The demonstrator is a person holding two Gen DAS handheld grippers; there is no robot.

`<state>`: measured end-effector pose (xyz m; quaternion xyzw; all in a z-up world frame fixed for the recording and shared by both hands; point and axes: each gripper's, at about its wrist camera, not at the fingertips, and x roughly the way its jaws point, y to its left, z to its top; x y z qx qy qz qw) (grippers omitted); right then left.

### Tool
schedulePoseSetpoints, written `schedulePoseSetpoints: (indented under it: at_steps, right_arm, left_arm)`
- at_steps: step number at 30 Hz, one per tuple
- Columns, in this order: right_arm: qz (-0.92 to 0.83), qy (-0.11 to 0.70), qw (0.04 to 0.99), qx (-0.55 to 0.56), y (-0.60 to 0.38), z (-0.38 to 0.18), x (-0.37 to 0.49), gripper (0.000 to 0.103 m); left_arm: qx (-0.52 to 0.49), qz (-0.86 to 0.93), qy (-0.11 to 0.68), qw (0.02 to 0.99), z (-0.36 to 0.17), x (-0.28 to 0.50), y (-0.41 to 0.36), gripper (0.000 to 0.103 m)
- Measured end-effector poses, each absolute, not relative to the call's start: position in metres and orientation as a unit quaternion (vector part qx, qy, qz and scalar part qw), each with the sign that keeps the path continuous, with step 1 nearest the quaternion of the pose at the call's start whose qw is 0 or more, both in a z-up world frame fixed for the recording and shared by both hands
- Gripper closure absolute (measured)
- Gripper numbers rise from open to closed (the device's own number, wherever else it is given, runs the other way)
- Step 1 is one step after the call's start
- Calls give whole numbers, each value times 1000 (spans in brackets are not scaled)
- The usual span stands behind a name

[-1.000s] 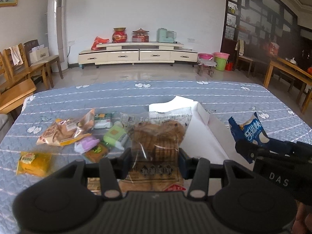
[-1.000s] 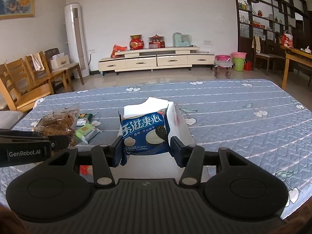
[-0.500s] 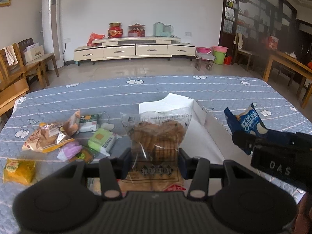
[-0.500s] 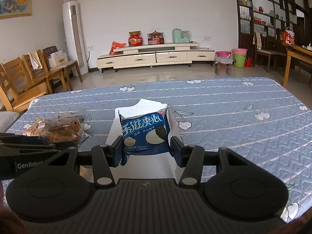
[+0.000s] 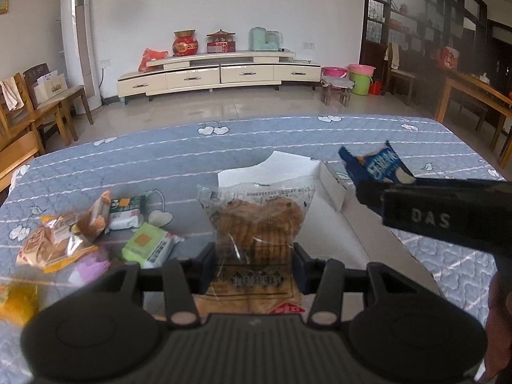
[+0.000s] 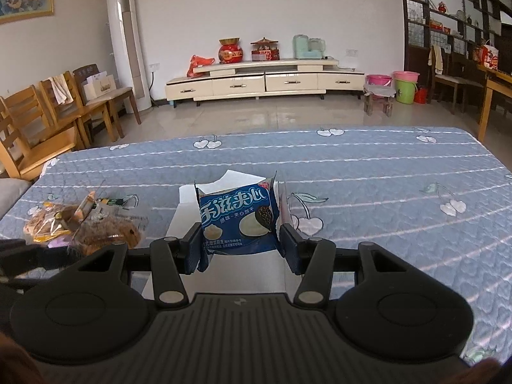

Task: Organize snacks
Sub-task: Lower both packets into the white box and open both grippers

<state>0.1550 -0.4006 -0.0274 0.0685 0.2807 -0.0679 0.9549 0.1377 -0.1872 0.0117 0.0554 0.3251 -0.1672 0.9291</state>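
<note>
My left gripper is shut on a clear bag of brown pastries and holds it above the table, at the left edge of a white open box. My right gripper is shut on a blue sandwich-cookie packet and holds it over the same white box. The right gripper and its blue packet also show at the right of the left wrist view. The pastry bag shows at the left of the right wrist view.
Loose snacks lie left of the box on the blue quilted cloth: an orange-wrapped pastry pack, a green packet, a green-and-white packet, a purple one and a yellow one. Wooden chairs stand beyond the table's left edge.
Both grippers have kept their packets and moved over the box. The left gripper has shifted right, so the loose snacks slid left in its view. The right gripper has come nearer to it.
</note>
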Motion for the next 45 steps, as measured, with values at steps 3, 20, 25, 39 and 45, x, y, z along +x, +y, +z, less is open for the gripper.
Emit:
schedulePoseSetpoints:
  at_steps: [3,20,25,39,45]
  right_arm:
    - [-64,291,952,68,-401,-30,164,40]
    - [-47,347,935,61,-391,-46,200,39]
    - [-75,334,938,49,-396,-38,203,4]
    - [-116,276,952,67,-388,6,75,0]
    - [-117,282,952,33,-365,18,32,0]
  left_arm:
    - [60,-170,327,928,9,144,-194,56]
    - [59,-180,354,916,-22,191,-222,56]
    - [41,-211,357,909,-25,200,-227,46]
    - [39,-159,346,924,9,149,-185,11]
    - [48,-132,348,927,16,126,-167,11]
